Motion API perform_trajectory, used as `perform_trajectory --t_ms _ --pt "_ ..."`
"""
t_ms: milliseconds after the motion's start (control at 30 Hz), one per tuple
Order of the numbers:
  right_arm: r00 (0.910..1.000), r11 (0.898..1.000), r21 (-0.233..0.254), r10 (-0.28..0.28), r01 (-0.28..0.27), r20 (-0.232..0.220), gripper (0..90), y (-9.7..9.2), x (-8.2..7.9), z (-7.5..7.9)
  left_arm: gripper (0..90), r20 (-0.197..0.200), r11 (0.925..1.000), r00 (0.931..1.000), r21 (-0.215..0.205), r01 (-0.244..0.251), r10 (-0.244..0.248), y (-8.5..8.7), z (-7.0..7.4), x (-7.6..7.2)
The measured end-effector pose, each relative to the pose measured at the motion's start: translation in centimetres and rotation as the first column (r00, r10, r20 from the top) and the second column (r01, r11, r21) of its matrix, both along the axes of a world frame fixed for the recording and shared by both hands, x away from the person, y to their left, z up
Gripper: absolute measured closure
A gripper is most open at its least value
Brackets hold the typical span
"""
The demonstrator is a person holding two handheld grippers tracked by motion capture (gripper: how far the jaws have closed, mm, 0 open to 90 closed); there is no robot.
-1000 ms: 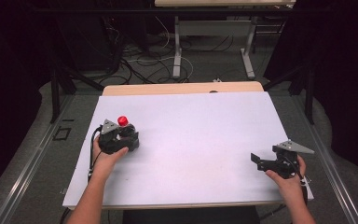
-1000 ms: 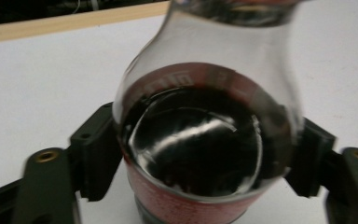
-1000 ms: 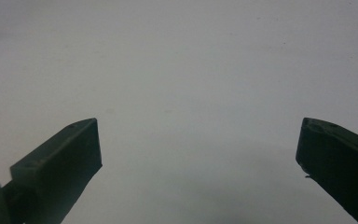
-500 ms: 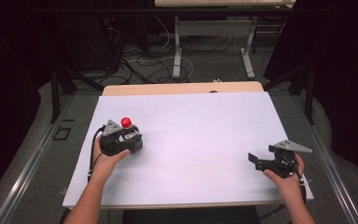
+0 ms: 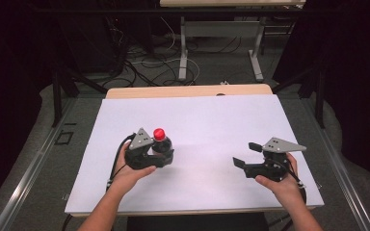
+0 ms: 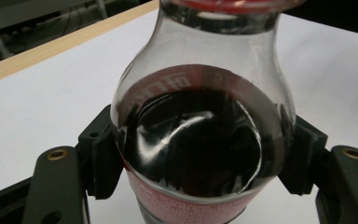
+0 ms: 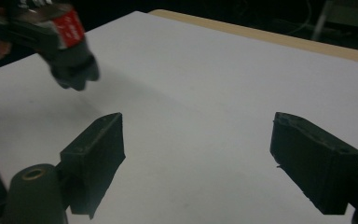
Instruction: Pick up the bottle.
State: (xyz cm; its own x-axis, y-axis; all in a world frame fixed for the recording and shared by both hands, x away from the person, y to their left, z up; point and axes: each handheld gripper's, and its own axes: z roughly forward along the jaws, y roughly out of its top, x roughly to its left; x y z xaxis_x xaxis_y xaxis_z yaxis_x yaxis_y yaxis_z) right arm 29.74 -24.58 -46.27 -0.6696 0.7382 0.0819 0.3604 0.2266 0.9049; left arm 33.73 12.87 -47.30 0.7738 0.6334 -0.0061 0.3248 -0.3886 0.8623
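My left gripper squeezes a small bottle with its jaws. The bottle has a red cap and dark drink inside, about two thirds full. It is held above the white tabletop. Right of the bottle, well apart, my right gripper has nothing between its jaws, which have just been closing. Behind the tabletop, cables lie on the floor.

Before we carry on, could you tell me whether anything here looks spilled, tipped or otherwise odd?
Nothing stands out. The left hand-held gripper is clamped on a small bottle of dark drink; its red cap is on and the white table cover shows no spill. The right hand-held gripper holds nothing, its jaws apart though just closing.
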Motion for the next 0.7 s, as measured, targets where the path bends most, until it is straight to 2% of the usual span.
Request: perform_trajectory --t_ms 33,100,167,367,433,533,600,633,667,700 --pt "0.9998 1.000 -0.003 0.021 -0.021 0.007 20.5 0.7 -0.2 0.6 30.0 -0.011 1.0000 0.9999 0.001 0.009 -0.009 -0.5 0.1 -0.3" --pt "0.9982 0.998 -0.005 0.058 -0.058 0.013 25.9 1.9 -0.5 1.7 30.0 -0.005 0.9994 0.9996 0.018 0.030 -0.030 -1.5 0.2 -0.7" --pt "0.9958 0.996 -0.005 0.087 -0.087 0.028 27.9 3.2 -0.6 2.7 30.0 -0.001 0.9989 0.9990 0.016 0.044 -0.044 -2.5 0.1 -1.2" --pt "0.9829 0.983 -0.005 0.183 -0.183 0.020 32.7 6.9 -0.7 4.7 30.0 -0.029 0.9940 0.9939 0.021 0.107 -0.106 -5.0 -0.5 -2.0" --pt "0.9825 0.983 -0.012 0.186 -0.185 0.017 35.0 7.7 -0.5 5.0 30.0 -0.031 0.9934 0.9932 0.021 0.113 -0.113 -5.5 -0.8 -2.2" --pt "0.9812 0.981 -0.009 0.192 -0.192 -0.018 35.7 8.6 -0.2 5.3 30.0 -0.035 0.9932 0.9928 0.018 0.115 -0.114 -6.1 -1.1 -2.4" --pt "0.9819 0.982 -0.012 0.189 -0.189 -0.004 39.2 9.1 0.0 5.3 30.0 -0.039 0.9930 0.9932 0.038 0.111 -0.110 -6.4 -1.2 -2.6" --pt "0.9822 0.982 -0.014 0.187 -0.188 -0.013 39.6 9.3 0.0 5.4 30.0 -0.029 0.9939 0.9942 0.036 0.104 -0.103 -6.6 -1.4 -2.6" --pt "0.9822 0.982 -0.007 0.187 -0.187 -0.019 39.6 9.5 0.1 5.4 30.0 -0.041 0.9927 0.9931 0.046 0.111 -0.110 -6.6 -1.3 -2.6" --pt "0.9819 0.982 0.001 0.189 -0.189 -0.013 40.4 9.7 0.2 5.3 30.0 -0.035 0.9943 0.9946 0.039 0.099 -0.098 -6.7 -1.5 -2.7"
